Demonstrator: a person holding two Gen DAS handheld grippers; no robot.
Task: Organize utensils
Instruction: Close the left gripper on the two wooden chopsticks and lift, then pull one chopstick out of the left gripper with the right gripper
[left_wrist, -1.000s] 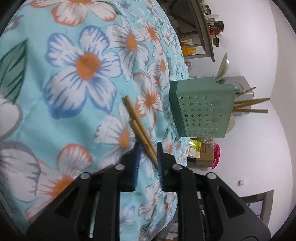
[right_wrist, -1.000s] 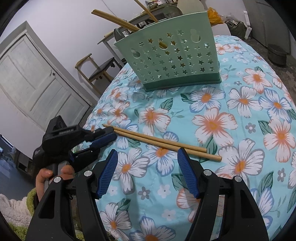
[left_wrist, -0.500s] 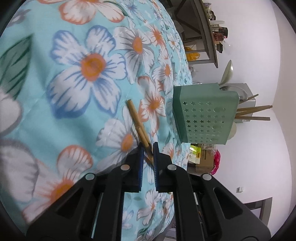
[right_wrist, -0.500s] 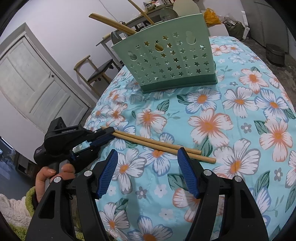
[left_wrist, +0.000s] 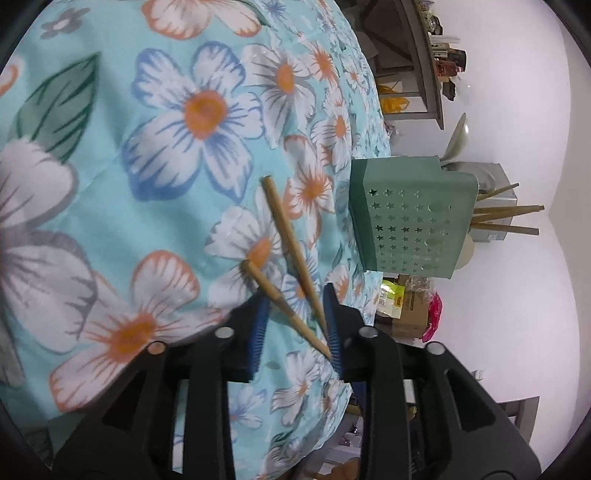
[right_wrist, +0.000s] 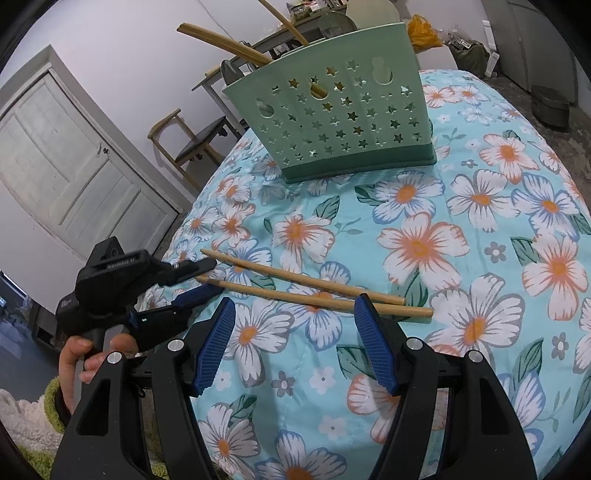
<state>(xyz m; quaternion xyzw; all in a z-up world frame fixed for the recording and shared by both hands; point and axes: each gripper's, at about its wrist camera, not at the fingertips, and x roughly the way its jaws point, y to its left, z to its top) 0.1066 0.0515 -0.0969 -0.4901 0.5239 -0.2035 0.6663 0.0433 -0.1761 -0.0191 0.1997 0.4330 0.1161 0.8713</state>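
Two wooden chopsticks (left_wrist: 284, 229) (right_wrist: 314, 280) lie side by side on the floral tablecloth (right_wrist: 480, 206). Their thin ends sit between the jaws of my left gripper (left_wrist: 295, 306) (right_wrist: 212, 277), which are opening; the pads do not press on them, though the tips rest close to the right pad. My right gripper (right_wrist: 294, 300) hovers open just in front of the chopsticks' middle, holding nothing. A green star-punched utensil holder (left_wrist: 413, 221) (right_wrist: 340, 110) stands upright further back, with several chopsticks (left_wrist: 506, 218) (right_wrist: 221, 38) sticking out of it.
A person's hand (right_wrist: 74, 354) grips the left gripper's handle at the table's left edge. Beyond that edge are a wooden chair (right_wrist: 192, 140) and a white door (right_wrist: 66, 166). A shelf (left_wrist: 417, 74) and a cardboard box (left_wrist: 410, 310) stand behind the table.
My left jaws closed on the chopsticks' thin ends, then spread apart again. The two sticks now lie slightly splayed between them. The right gripper has stayed as it was.
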